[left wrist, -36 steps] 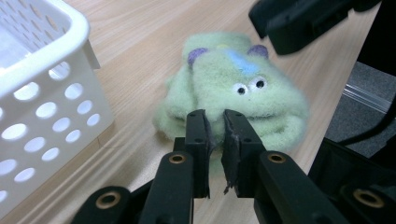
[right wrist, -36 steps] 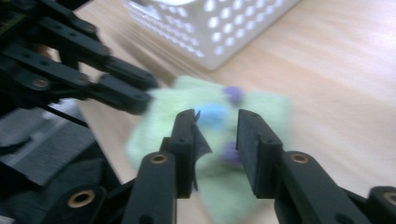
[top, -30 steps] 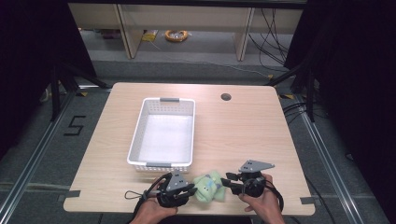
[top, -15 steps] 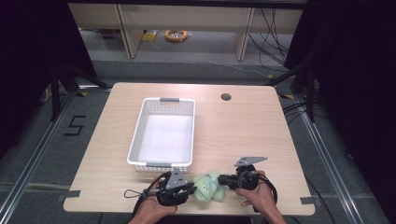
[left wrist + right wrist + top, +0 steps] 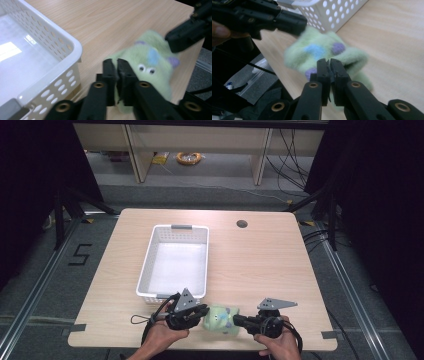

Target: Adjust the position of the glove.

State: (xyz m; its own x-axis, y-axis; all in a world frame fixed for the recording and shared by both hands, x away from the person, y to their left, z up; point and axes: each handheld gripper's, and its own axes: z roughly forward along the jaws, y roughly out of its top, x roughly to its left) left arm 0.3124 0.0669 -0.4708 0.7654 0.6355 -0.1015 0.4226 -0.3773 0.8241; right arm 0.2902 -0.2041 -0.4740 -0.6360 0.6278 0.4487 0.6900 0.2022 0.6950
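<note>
Two grippers meet at the table's (image 5: 270, 265) near edge: the left gripper (image 5: 199, 312) and the right gripper (image 5: 239, 321) each pinch the green plush monster (image 5: 220, 319) between them, just before the white basket's (image 5: 146, 270) near right corner.

My wooden table (image 5: 260, 265) stands on grey floor (image 5: 50, 285). At twelve o'clock, a low shelf (image 5: 200, 140); black curtains (image 5: 380, 195) hang at three and nine o'clock.

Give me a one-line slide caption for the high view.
Two hand-held grippers, left gripper and right gripper, pinch a green plush toy beside a white basket.
</note>
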